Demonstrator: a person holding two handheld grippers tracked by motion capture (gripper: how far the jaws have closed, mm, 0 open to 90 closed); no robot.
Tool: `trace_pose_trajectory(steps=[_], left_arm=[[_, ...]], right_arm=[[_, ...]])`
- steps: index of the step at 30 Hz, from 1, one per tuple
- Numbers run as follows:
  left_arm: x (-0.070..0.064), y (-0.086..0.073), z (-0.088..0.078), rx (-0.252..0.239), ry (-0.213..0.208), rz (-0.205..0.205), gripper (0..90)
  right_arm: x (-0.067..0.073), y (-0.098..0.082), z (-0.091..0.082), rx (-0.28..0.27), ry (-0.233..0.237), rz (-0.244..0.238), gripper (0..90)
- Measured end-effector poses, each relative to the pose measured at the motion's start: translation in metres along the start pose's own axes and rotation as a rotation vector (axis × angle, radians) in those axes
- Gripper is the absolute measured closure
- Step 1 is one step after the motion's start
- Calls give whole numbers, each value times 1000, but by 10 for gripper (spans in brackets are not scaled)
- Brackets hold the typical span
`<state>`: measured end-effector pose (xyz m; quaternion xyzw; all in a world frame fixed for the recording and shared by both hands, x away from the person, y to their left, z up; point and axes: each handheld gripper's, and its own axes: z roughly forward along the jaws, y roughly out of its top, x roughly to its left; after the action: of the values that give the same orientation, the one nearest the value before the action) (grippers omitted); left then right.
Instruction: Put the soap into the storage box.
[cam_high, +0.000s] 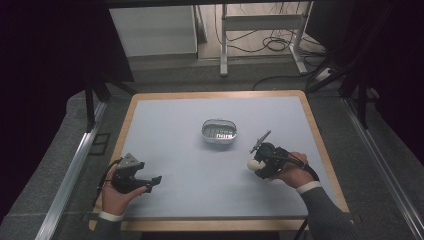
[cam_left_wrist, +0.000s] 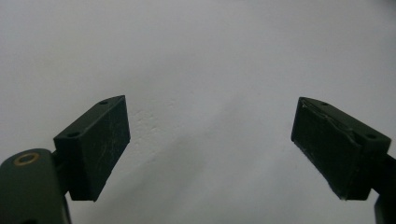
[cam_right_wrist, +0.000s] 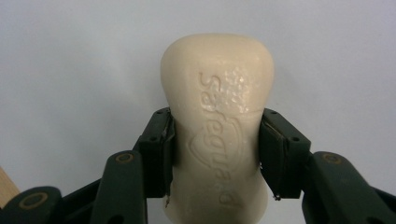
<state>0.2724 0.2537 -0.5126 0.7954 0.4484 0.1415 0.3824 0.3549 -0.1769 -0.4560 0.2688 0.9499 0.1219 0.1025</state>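
Cream soap bar (cam_right_wrist: 217, 121) sits clamped in the right gripper (cam_right_wrist: 216, 154); carry it level toward the soap dish (cam_high: 219, 131) mid-table, left gripper (cam_left_wrist: 210, 144) wide apart, idle.

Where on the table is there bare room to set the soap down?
Bare mat runs wide left of the soap dish, and between the left hand-held gripper and the right hand-held gripper gripping the soap bar. The far strip behind the dish is free too. Tightest is between dish and right hand-held gripper.
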Motion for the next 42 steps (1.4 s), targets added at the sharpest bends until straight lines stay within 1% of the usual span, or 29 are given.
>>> trace_pose_trajectory(steps=[1, 3, 4, 9, 13, 18, 26, 29, 35, 42], left_arm=[[0, 0, 0, -2, 1, -4, 121], [0, 0, 0, 3, 2, -2, 121], [0, 0, 1, 5, 2, -1, 121], [0, 0, 2, 10, 1, 6, 120], [0, 0, 2, 7, 0, 4, 121], [0, 0, 1, 7, 2, 2, 121], [1, 0, 1, 8, 4, 7, 121], [1, 0, 0, 2, 5, 1, 121], [1, 0, 0, 7, 4, 7, 121], [1, 0, 1, 8, 5, 5, 121]], right_arm=[[-1, 0, -1, -7, -8, -2, 499], [-3, 0, -1, -7, -4, 4, 499], [-6, 0, -2, -12, -9, 7, 499], [-10, 3, -3, -18, -7, 11, 499], [-12, 9, -6, -29, -9, 15, 499], [-16, 21, -12, -49, -18, 7, 499], [-18, 32, -13, -69, -16, -4, 499], [-18, 37, -13, -78, -14, -11, 499], [-18, 41, -14, -81, -16, -18, 499], [-20, 49, -14, -85, -19, -26, 499]])
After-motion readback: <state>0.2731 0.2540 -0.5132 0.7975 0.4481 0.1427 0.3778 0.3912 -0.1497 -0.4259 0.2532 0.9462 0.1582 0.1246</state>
